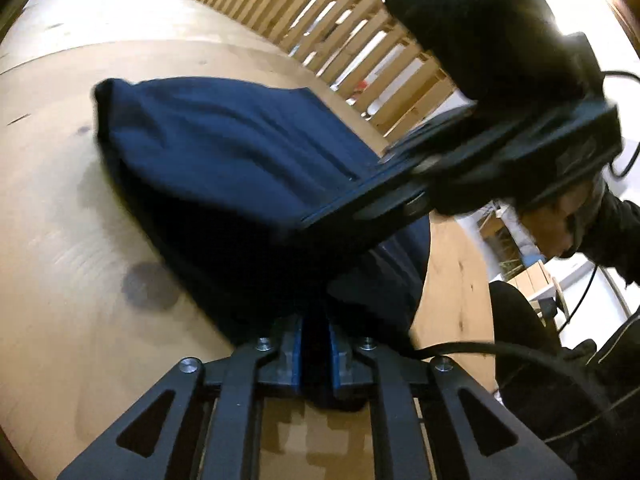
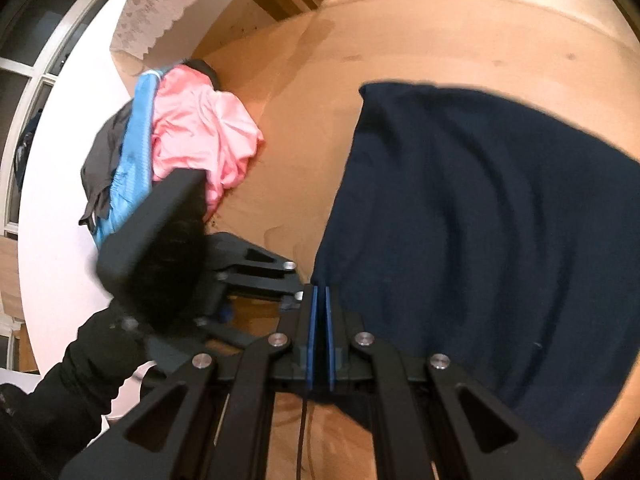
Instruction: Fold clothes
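My left gripper (image 1: 316, 344) has its blue pads pressed together on a bunched edge of the navy garment (image 1: 224, 152), and my right gripper (image 2: 319, 320) pinches the same cloth at its near edge. I judge both grips are there to lift or carry that edge for a fold. The garment lies across the wooden table (image 1: 60, 220), partly raised near the grippers. Only the right wrist view shows the pile of pink and blue clothes (image 2: 192, 132) at the table's side; the left view alone shows the slatted wooden railing (image 1: 320, 32).
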A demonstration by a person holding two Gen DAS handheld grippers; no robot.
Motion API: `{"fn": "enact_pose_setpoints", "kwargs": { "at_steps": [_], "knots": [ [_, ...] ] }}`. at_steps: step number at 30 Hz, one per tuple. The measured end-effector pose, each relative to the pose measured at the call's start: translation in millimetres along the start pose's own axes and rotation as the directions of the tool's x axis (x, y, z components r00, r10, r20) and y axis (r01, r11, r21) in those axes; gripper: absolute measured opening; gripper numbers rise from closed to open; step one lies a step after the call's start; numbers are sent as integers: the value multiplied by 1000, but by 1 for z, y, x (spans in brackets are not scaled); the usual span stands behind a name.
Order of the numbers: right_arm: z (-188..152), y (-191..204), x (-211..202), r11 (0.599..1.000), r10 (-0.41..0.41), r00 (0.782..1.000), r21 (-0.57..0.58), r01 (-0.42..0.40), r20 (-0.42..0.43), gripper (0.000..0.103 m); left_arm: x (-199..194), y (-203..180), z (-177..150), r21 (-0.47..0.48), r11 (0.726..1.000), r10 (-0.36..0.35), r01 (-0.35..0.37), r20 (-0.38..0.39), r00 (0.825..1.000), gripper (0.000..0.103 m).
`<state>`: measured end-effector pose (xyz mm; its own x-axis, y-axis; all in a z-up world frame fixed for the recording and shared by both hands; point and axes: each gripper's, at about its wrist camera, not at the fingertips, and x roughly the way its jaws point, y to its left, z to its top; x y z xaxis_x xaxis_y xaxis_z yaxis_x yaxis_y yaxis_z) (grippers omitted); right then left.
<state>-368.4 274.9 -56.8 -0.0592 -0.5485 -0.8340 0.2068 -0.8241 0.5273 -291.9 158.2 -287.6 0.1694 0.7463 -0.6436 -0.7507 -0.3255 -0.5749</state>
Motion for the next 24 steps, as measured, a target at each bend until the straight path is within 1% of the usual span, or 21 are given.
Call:
{"fn": "enact_pose_setpoints", "kwargs": {
  "at_steps": [2,3,4,6,7,8,9,10,11,12,13,14,15,16,18,20,21,23,24],
  "knots": [
    [1,2,12,1000,1,1000,-22,-1,-7,5,-21,-5,-9,14,1000,26,-26,-18,999,11],
    [2,2,17,999,-5,1000,-31,4,-14,5,-29,-9,-12,25,999,38,-38,-23,999,14],
    [3,2,23,999,-7,1000,-39,6,-29,7,-33,-13,-12,40,998,44,-43,-24,999,15],
    [4,-2,35,1000,-5,998,-21,3,-67,8,-40,-22,-13,70,996,54,-52,-27,998,15],
    [4,-5,33,1000,24,997,3,-24,-68,8,-44,-27,-13,85,995,59,-57,-28,998,15],
    [3,-8,27,997,71,996,34,-69,-58,8,-48,-31,-14,100,993,65,-61,-29,997,15],
    [0,-9,15,993,106,994,49,-105,-28,8,-51,-35,-14,116,991,70,-66,-30,997,15],
    [-5,-10,-4,990,131,991,47,-132,22,10,-55,-40,-14,131,989,75,-71,-31,997,15],
    [-10,-11,-23,986,156,985,43,-159,71,15,-59,-44,-15,146,987,81,-75,-32,996,15],
    [-16,-12,-41,986,160,980,33,-165,118,17,-62,-49,-15,160,984,86,-80,-32,996,18],
    [-25,-14,-59,994,108,981,13,-112,162,18,-66,-53,-15,175,981,91,-84,-33,995,20],
    [-34,-17,-73,1000,26,981,-5,-26,193,18,-66,-56,-17,185,979,96,-87,-40,995,22],
    [-43,-21,-80,999,-45,978,-13,49,205,18,-59,-53,-21,181,979,101,-88,-61,993,23],
    [-53,-30,-82,994,-103,974,-8,107,199,18,-52,-51,-24,178,980,105,-89,-82,991,23],
    [-70,-53,-78,981,-192,968,18,192,164,18,-38,-47,-32,172,981,113,-91,-124,986,23],
    [-80,-79,-61,969,-245,965,32,243,93,18,-28,-42,-38,157,983,121,-95,-165,979,24],
    [-83,-91,-60,969,-246,966,32,244,84,16,-35,-39,-40,126,987,121,-101,-171,978,24],
    [-86,-111,-71,974,-227,968,35,224,109,16,-60,-38,-48,82,991,116,-106,-136,984,24],
    [-86,-114,-73,975,-220,970,46,216,106,16,-69,-40,-54,95,990,118,-106,-133,984,24]
  ]
}}
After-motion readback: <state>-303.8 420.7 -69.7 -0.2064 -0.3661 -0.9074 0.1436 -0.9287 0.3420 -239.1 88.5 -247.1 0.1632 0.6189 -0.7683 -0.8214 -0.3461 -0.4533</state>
